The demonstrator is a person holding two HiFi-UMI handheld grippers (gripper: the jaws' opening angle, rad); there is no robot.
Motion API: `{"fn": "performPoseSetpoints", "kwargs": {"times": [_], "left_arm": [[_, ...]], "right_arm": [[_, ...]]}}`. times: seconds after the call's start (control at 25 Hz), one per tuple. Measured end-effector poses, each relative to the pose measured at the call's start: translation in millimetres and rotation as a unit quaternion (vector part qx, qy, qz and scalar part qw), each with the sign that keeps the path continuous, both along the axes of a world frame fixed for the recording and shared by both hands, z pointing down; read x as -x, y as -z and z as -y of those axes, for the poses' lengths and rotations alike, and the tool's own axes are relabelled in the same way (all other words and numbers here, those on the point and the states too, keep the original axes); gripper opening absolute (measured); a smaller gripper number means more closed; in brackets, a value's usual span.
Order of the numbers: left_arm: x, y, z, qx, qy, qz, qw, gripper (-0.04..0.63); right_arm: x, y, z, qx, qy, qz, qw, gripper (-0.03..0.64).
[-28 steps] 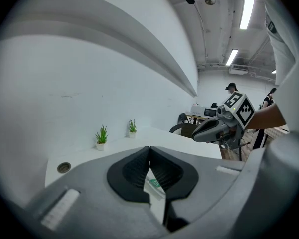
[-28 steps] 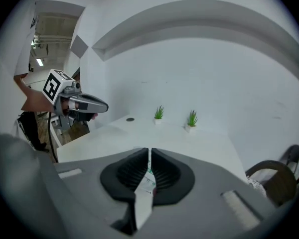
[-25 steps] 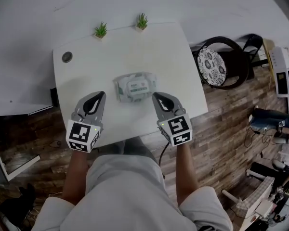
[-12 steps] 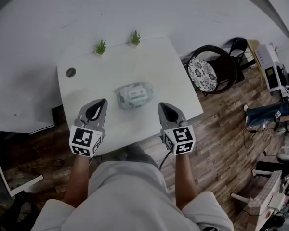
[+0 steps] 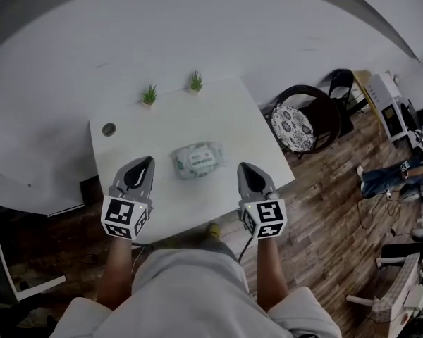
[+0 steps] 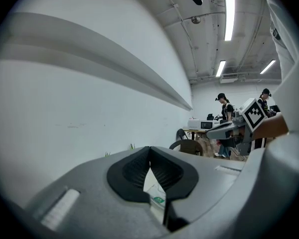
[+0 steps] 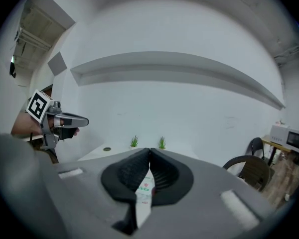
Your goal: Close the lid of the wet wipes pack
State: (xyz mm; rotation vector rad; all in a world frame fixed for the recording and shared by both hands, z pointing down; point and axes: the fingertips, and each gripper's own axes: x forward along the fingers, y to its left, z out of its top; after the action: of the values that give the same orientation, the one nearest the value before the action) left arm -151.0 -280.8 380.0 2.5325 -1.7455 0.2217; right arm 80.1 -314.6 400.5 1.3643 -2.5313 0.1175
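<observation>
Btwn L tongs [image 5: 144, 163], R tongs [image 5: 245, 167]: pack [image 5: 197, 159].

wet wipes pack [image 7: 144, 189] mostly hidden behind the jaws in both gripper views, only a thin strip showing, label [image 5: 201, 159] print too small to read

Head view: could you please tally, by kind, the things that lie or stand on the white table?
wet wipes pack: 1
small green plants: 2
Total: 3

Wipes pack [image 5: 198, 160] looks glossy plastic; table [image 5: 218, 118] matt.
</observation>
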Motion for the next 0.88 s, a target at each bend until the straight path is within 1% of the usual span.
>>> {"fn": "performPoseSetpoints", "kwargs": {"times": [0.44,0.88], "left_arm": [[-20,27,16,-0.026,0.035,0.011,0.9990,0.008],[-23,43,14,-0.042,0.063,0.026,0.9968,0.009]], "right_arm": [[-42,25,32,-0.011,-0.006,0.039,0.999,0.005],[-46,35,43,-0.023,0.019,0.064,0.998,0.005]]}}
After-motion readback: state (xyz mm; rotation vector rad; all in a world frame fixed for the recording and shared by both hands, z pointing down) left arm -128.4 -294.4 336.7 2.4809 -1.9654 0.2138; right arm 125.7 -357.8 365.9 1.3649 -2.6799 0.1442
